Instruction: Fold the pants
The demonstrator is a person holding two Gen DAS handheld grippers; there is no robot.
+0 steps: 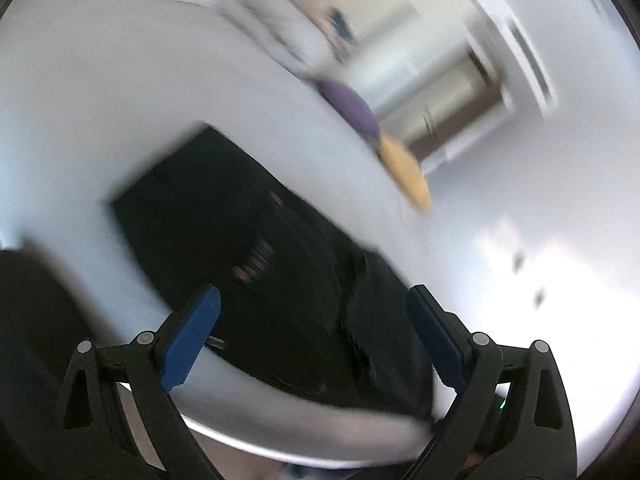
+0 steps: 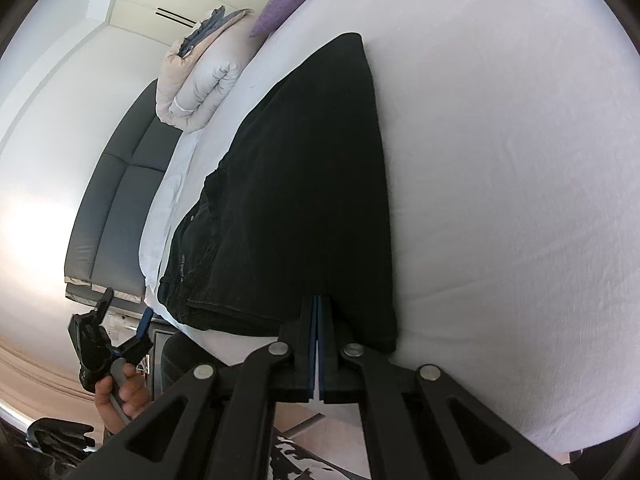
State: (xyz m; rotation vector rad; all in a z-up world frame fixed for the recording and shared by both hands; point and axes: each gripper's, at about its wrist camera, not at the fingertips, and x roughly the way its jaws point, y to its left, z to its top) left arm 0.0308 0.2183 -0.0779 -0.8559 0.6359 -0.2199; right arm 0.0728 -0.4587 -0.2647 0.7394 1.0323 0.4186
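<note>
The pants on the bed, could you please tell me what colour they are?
Plain black pants, clearest in the right wrist view.

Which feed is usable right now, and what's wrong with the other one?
Left wrist view: heavily motion-smeared, black pants and cushions streaked, bright glare on the wall at right; only the open left gripper is crisp. Right wrist view: sharp and evenly lit, fisheye-bowed bed, right gripper shut on the pants' edge.
</note>
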